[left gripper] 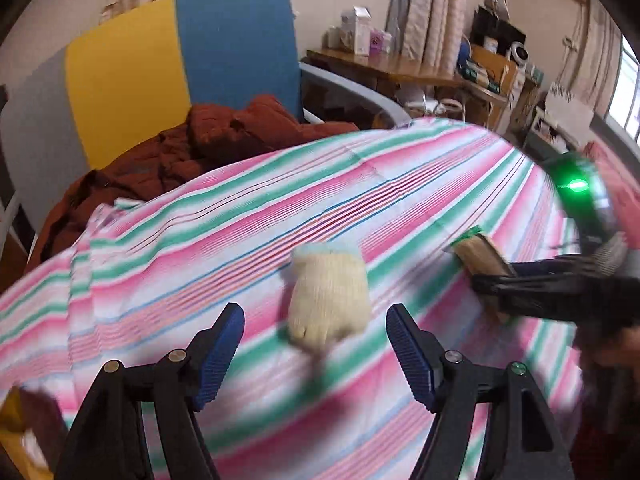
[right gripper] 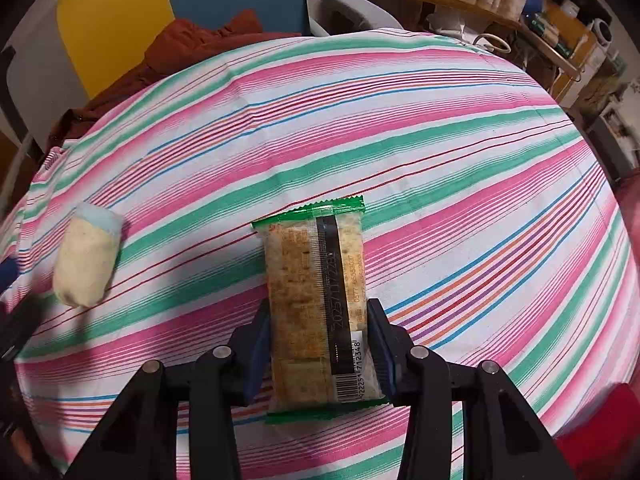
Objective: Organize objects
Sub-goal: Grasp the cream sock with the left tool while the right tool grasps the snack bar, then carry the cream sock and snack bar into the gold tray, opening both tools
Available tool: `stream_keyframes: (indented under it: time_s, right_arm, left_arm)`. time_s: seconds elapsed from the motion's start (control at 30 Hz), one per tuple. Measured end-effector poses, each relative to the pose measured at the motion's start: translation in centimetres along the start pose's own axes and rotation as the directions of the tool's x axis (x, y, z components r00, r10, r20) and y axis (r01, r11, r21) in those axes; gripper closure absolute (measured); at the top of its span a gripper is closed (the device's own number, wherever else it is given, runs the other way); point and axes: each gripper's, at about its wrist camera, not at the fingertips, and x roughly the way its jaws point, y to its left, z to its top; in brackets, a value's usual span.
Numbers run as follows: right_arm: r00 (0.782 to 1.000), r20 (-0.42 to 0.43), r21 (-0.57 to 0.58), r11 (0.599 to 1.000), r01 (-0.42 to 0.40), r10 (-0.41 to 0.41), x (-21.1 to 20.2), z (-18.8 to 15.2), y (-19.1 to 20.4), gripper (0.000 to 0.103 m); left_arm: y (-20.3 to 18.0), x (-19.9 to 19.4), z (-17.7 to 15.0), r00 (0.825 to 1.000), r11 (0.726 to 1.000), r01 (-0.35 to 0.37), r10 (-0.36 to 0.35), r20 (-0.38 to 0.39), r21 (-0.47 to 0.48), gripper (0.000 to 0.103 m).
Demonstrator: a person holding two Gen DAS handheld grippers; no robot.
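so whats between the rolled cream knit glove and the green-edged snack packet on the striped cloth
Only bare striped cloth lies between the rolled cream knit glove and the green-edged snack packet, seen in the right wrist view.

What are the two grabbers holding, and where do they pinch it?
The right gripper pinches the snack packet by its long sides, near the barcode end. The left gripper is open and holds nothing; the rolled glove lies ahead of it.

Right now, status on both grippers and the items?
Left gripper open, glove just ahead on striped cloth. Right gripper shut on snack packet. Nothing blocking.
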Motion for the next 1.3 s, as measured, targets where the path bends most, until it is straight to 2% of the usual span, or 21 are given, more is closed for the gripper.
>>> stream_keyframes:
  time_s: [0.13,0.2,0.23,0.27,0.33,0.43,0.53,0.7,0.8,0.97,1.0,1.1,1.23,1.3]
  right_arm:
    - [1.0,0.008,0.004,1.0,-0.018,0.018,-0.3,0.0,-0.1,0.059]
    - [0.999,0.014,0.0,1.0,-0.03,0.03,-0.4,-0.1,-0.1,0.059]
    - [0.999,0.018,-0.004,0.999,-0.04,0.04,-0.5,-0.1,0.0,0.059]
    - [0.999,0.024,-0.013,0.999,-0.046,0.046,-0.6,-0.1,0.1,0.059]
    - [0.996,0.045,-0.033,0.997,-0.072,0.073,-1.0,-0.1,0.4,0.059]
    - [0.987,0.093,-0.075,0.989,-0.127,0.134,-2.4,-0.4,1.3,0.059]
    - [0.977,0.106,-0.13,0.977,-0.171,0.185,-3.1,-0.8,2.6,0.059]
    - [0.962,0.083,-0.205,0.949,-0.238,0.259,-4.9,-2.5,6.1,0.059]
    - [0.943,0.078,-0.255,0.921,-0.295,0.324,-6.8,-3.6,9.6,0.059]
    - [0.89,0.057,-0.381,0.833,-0.4,0.453,-11.2,-7.0,18.2,0.059]
    - [0.873,0.042,-0.405,0.807,-0.43,0.486,-12.1,-8.0,20.3,0.059]
    - [0.836,0.005,-0.46,0.744,-0.485,0.548,-13.8,-10.3,25.2,0.059]
    - [0.815,-0.051,-0.518,0.682,-0.516,0.577,-14.8,-13.1,32.3,0.059]
    - [0.812,-0.067,-0.526,0.672,-0.522,0.579,-14.7,-14.2,35.3,0.057]
  left_arm:
    - [-0.2,4.8,1.2,0.996,1.0,-0.006,0.006,-0.086,0.002,0.031]
    - [0.3,6.4,1.1,0.99,0.997,0.067,-0.073,-0.122,-0.049,0.043]
    - [0.3,6.6,1.0,0.988,0.994,0.085,-0.092,-0.12,-0.061,0.044]
    - [0.1,6.2,0.7,0.992,0.996,0.074,-0.079,-0.098,-0.053,0.049]
    - [-0.3,5.1,0.2,0.994,0.997,0.062,-0.066,-0.091,-0.048,0.05]
    - [0.0,1.5,-0.9,0.997,0.996,0.058,-0.061,-0.041,-0.073,0.05]
    - [0.7,-3.5,-2.6,0.998,0.993,0.056,-0.055,0.01,-0.102,0.049]
    - [3.2,-12.2,-6.1,0.996,0.988,0.004,0.009,0.084,-0.157,0.049]
    - [6.0,-16.4,-8.9,0.988,0.975,-0.058,0.086,0.126,-0.216,0.049]
    - [11.7,-21.1,-14.1,0.971,0.92,-0.159,0.211,0.11,-0.359,0.049]
    - [12.7,-21.7,-15.0,0.967,0.906,-0.175,0.232,0.107,-0.387,0.049]
    - [16.3,-23.6,-18.2,0.945,0.847,-0.248,0.319,0.077,-0.47,0.049]
    - [19.6,-24.6,-21.4,0.92,0.773,-0.316,0.392,0.023,-0.55,0.048]
    - [20.5,-25.3,-22.5,0.907,0.748,-0.336,0.421,0.018,-0.572,0.047]
